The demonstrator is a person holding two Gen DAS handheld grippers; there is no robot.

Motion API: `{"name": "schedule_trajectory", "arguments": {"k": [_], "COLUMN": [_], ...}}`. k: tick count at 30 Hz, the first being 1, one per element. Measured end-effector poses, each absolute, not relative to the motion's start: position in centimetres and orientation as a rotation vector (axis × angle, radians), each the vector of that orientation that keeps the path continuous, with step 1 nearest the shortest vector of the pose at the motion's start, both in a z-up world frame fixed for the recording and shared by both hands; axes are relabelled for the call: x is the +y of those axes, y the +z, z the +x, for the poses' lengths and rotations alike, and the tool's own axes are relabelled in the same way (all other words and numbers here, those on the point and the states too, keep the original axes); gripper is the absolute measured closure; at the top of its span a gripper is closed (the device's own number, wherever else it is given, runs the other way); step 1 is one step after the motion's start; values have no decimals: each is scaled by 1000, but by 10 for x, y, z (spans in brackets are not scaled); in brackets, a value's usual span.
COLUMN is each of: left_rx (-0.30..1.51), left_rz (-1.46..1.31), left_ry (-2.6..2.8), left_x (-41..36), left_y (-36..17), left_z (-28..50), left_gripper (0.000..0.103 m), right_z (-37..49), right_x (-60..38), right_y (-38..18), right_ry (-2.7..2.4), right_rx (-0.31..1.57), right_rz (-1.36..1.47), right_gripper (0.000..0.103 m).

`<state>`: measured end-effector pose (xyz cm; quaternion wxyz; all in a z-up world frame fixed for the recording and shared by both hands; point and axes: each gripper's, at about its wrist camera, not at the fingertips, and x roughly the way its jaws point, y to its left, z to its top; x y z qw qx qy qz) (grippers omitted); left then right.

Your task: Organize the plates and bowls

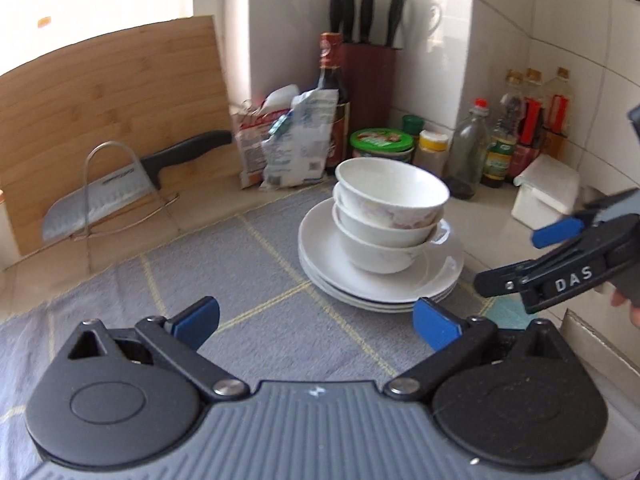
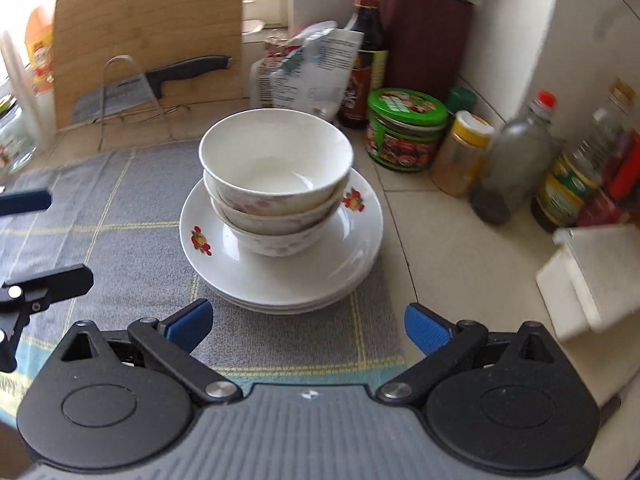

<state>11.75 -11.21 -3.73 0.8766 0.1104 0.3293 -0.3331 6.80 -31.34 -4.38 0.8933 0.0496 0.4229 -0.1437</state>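
Nested three deep, white bowls (image 2: 276, 178) are seen standing on a stack of white plates (image 2: 280, 276), which rests on a grey checked cloth (image 2: 120, 216) spread over the tiled counter (image 2: 440, 240). How many plates make up the stack cannot be counted with certainty, since only their rims are shown. Fruit motifs on the top plate are revealed only in the right wrist view; in the left wrist view that plate appears plain. The left gripper (image 1: 316, 320) is held wide open with nothing between its blue pads, just short of the plates. The right gripper (image 2: 306, 324) is likewise spread wide and empty, near the stack's front rim. In the left wrist view the right gripper is cut off at the frame edge, and fingers of the person's hand (image 1: 628, 304) are partly shown behind it. Behind the cloth, a cleaver (image 1: 112, 196) is propped in a wire rack (image 1: 100, 184) against a bamboo cutting board (image 1: 112, 92). A knife block (image 1: 368, 76) is shown whole in the left view only; its top is cropped in the right view. A green-lidded jar (image 2: 406, 128) is largely hidden behind the bowls in the left view.
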Motion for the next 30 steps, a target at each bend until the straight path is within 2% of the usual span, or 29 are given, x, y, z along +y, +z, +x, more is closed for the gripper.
{"name": "schedule_trajectory", "arguments": {"k": [4,13,30], "left_rx": [748,699,688], "left_rz": [227,240,238], "left_ry": [-621,-614,-576], "left_x": [-106,-102,-104], "left_y": [-32,-13,-10], "left_z": [114,99,102], "left_gripper": [1,1,1], "right_z": [45,27,34], "right_x": [-301,-281,-272], "right_y": [-34,-16,-18], "right_ry": [-393,-447,-435], "right_rx": [827,754,775], "right_rz": [199,202,200], "right_gripper": [0,0,0]}}
